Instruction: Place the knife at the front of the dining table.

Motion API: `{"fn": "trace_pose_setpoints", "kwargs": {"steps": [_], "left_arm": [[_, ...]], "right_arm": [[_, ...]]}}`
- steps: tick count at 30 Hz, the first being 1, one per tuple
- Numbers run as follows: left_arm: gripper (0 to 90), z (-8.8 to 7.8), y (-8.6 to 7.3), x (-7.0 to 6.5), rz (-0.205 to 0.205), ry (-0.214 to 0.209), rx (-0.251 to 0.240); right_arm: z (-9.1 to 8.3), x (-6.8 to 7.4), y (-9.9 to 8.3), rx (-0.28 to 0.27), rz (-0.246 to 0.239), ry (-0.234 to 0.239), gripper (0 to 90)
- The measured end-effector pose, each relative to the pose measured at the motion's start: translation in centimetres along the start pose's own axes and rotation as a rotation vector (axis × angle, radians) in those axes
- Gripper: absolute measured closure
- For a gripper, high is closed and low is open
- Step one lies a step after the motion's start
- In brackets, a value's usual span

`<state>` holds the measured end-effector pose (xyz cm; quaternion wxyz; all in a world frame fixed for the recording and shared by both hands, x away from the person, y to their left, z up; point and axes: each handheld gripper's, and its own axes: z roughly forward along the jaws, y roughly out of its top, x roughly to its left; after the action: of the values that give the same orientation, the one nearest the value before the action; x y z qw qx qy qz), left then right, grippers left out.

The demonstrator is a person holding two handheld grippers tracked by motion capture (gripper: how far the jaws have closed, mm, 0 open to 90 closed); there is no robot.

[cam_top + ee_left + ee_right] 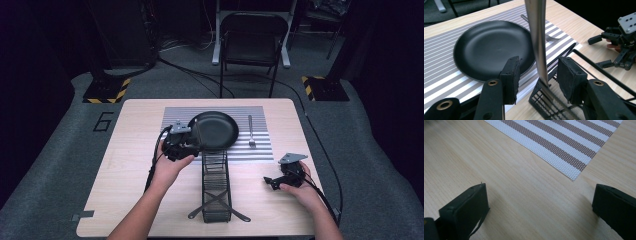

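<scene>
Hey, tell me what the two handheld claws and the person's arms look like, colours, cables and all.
Both are black two-jaw tools. The left claw and right claw each carry a grey three-cornered plate with small holes on top and trail a black cable. The jaws end in square black pads, with brass-coloured rivets at the joints. The forearms are bare, with no sleeves in sight.

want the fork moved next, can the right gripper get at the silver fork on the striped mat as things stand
Probably yes: the right gripper is open over bare wood, and nothing stands between it and the silver metal fork on the grey striped placemat.
</scene>
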<state>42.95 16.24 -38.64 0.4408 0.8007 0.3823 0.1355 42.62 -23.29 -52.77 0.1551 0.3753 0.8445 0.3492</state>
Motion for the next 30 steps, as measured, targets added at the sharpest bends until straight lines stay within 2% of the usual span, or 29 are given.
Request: {"fn": "trace_pose_setpoints", "kwargs": {"steps": [10, 15, 18, 21, 25, 30], "left_arm": [[59.8, 1.3, 0.1, -0.3, 0.0, -0.017, 0.007], [64.7, 1.6, 0.0, -0.3, 0.007, -0.017, -0.018], [66.2, 1.7, -0.2, -0.3, -0.01, -0.032, -0.028], [70.3, 1.5, -0.3, -0.3, -0.01, -0.04, -0.036], [76.4, 1.2, -0.4, -0.6, 0.027, -0.008, -0.028], [77.5, 0.7, -1.0, -1.3, 0.04, 0.026, -0.045]], "right_arm": [[0.0, 0.0, 0.0, 0.0, 0.0, 0.0, 0.0], [0.0, 0.0, 0.0, 0.0, 0.0, 0.0, 0.0], [0.0, 0.0, 0.0, 0.001, 0.004, 0.0, 0.0], [0.0, 0.0, 0.0, -0.002, 0.0, -0.001, 0.0], [0.0, 0.0, 0.0, 0.0, 0.0, 0.0, 0.0], [0.0, 0.0, 0.0, 0.0, 0.0, 0.0, 0.0]]}}
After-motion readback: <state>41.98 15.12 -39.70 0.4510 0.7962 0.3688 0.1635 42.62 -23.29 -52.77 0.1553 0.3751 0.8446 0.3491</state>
